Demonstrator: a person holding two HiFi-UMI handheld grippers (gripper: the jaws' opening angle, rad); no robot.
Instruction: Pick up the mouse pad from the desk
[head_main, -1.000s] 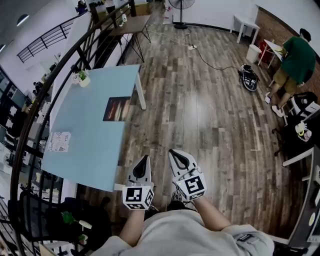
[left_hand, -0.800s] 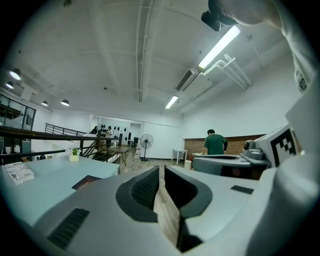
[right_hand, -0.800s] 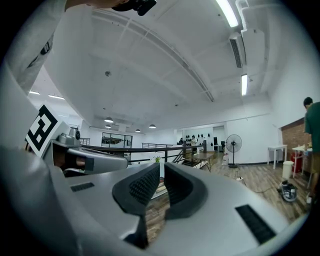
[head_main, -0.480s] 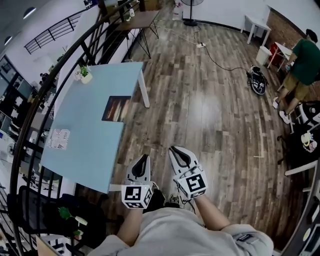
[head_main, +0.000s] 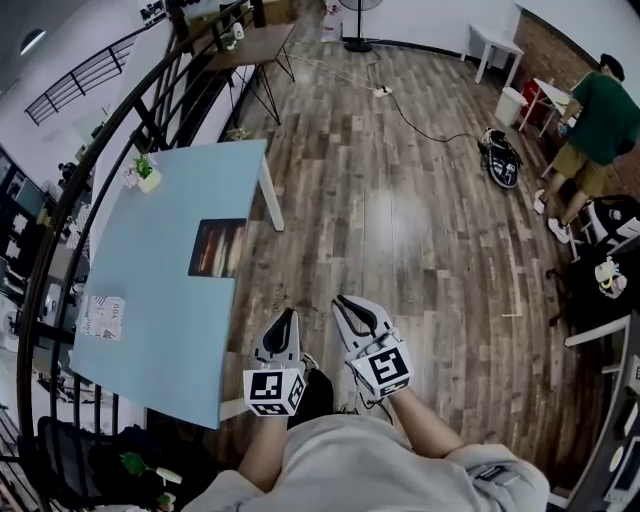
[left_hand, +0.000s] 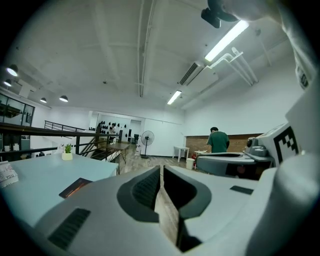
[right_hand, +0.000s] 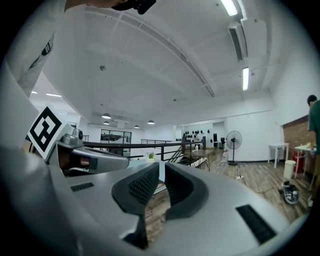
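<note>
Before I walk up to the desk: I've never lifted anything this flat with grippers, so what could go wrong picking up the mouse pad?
The mouse pad lies flat on the desk, so its edge may be hard to catch and it might slide instead of lifting. It sits close to the desk's floor-side edge, so a push could tip it off.
</note>
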